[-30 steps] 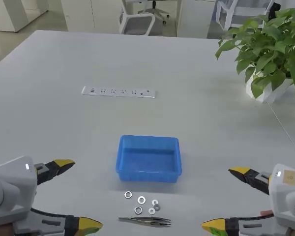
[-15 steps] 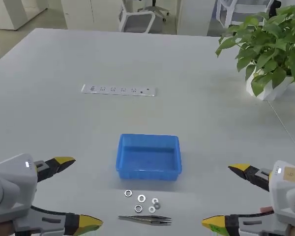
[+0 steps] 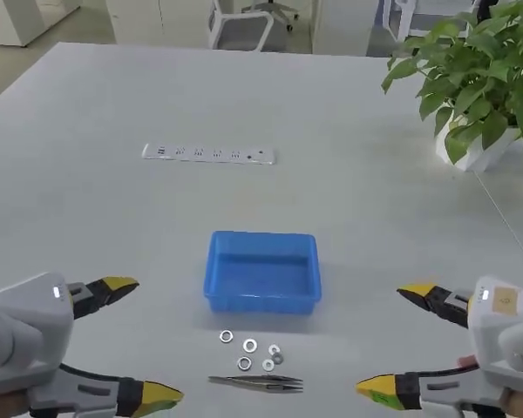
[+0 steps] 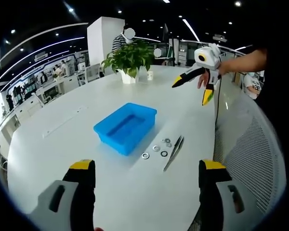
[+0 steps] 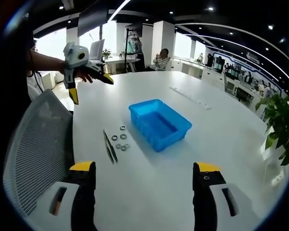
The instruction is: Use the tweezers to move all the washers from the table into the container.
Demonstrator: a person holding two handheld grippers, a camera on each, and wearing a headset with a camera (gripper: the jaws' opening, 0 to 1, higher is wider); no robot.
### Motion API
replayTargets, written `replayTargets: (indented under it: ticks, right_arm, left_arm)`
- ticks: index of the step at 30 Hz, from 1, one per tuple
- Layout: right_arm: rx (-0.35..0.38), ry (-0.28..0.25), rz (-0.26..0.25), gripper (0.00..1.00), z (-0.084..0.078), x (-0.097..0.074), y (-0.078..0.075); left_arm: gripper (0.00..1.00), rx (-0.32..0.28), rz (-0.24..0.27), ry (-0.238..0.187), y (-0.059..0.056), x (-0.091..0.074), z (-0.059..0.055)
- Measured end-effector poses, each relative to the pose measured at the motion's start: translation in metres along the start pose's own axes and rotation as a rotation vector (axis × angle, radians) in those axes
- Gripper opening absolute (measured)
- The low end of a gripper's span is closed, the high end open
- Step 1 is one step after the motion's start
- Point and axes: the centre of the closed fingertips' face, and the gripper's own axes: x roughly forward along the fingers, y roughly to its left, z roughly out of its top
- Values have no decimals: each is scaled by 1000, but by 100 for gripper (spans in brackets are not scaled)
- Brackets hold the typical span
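A blue container stands on the white table, empty as far as I see. Just in front of it lie several small metal washers, with the tweezers lying flat beyond them at the near edge. My left gripper hovers open to the left of the washers, holding nothing. My right gripper hovers open to the right, also holding nothing. In the left gripper view its gripper faces the container, washers and tweezers. In the right gripper view its gripper faces the container, washers and tweezers.
A white power strip lies farther back on the table. A potted plant stands at the back right. A mesh chair back is close to the table's near edge. Office chairs stand beyond the far edge.
The head camera has tipped a little, so the whole picture has shifted up. Both grippers stay open at roughly the same places. Washers, tweezers and container have not moved.
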Motion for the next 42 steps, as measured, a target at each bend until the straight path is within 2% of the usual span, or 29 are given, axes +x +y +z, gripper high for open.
replayTargets:
  ticks: [8, 13, 19, 23, 30, 36, 42]
  right_arm:
    - [-42, 31, 59, 75, -3, 11, 11]
    - [-66, 42, 97, 70, -2, 19, 17]
    - [-94, 63, 149, 64, -2, 29, 28]
    - [-113, 71, 177, 60, -2, 35, 34]
    - [-157, 92, 241, 50, -2, 48, 47]
    - [-216, 118, 279, 40, -5, 59, 56]
    - [-238, 132, 312, 35, -7, 69, 64]
  left_arm:
    - [88, 21, -41, 24, -10, 10, -7]
    - [83, 31, -59, 30, -12, 17, -10]
    - [76, 54, -97, 68, -18, 26, -20]
    - [71, 60, -113, 62, -21, 31, -21]
    - [68, 65, -139, 67, -25, 39, -25]
    - [56, 103, -168, 100, -31, 45, -34]
    - [46, 142, -210, 130, -37, 53, -41]
